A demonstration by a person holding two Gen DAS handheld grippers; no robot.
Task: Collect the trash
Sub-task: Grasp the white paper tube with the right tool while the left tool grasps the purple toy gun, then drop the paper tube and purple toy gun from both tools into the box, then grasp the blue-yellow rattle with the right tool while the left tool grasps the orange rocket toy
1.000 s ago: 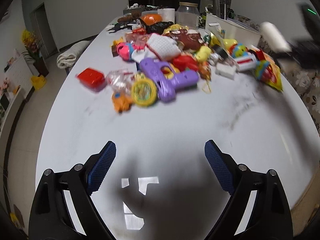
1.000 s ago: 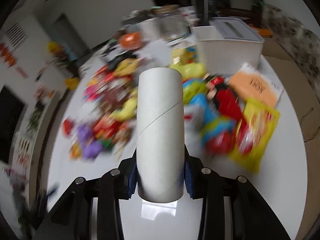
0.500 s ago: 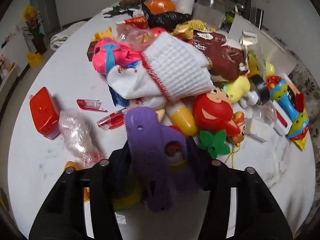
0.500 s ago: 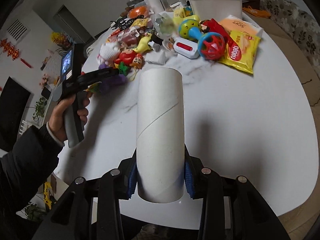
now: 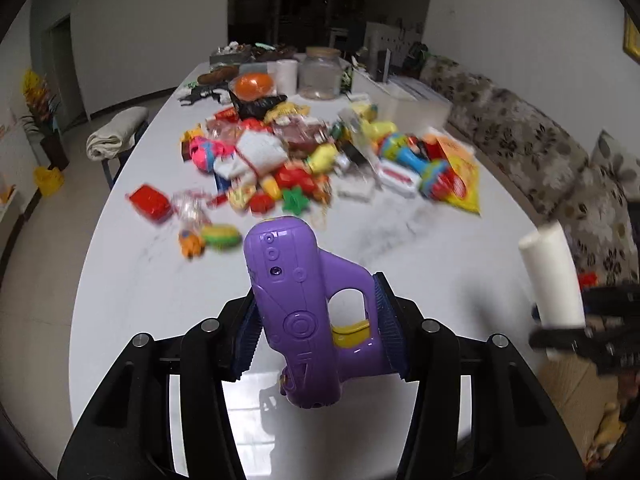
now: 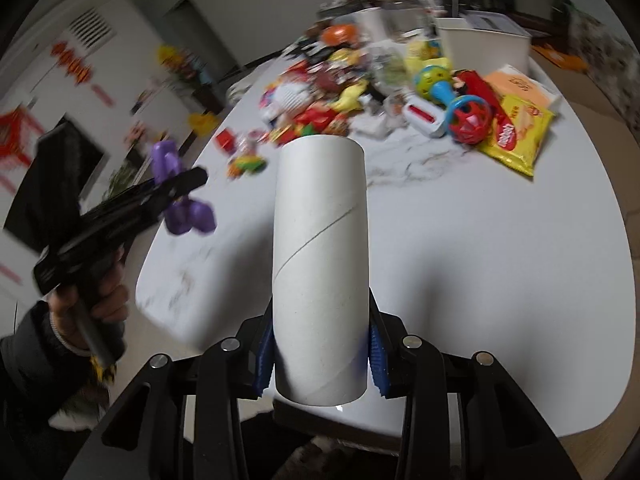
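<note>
Tools both clamped: left tool (image 5: 316,328) grips purple toy gun (image 5: 304,308), right tool (image 6: 320,344) cardboard tube (image 6: 320,264).

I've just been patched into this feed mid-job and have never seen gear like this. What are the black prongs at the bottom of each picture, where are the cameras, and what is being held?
There is no robot arm. A person holds a pair of hand tongs in each hand, and a fisheye camera on each looks forward along its two fingers, so the black prongs are the tongs themselves.

In the left wrist view, the left tongs are clamped on a purple toy gun, lifted off the white table. In the right wrist view, the right tongs grip a white cardboard tube. That view also shows the person's left hand.

On the table lies a blurred heap of toys and wrappers, including a yellow snack bag and a glass jar.
</note>
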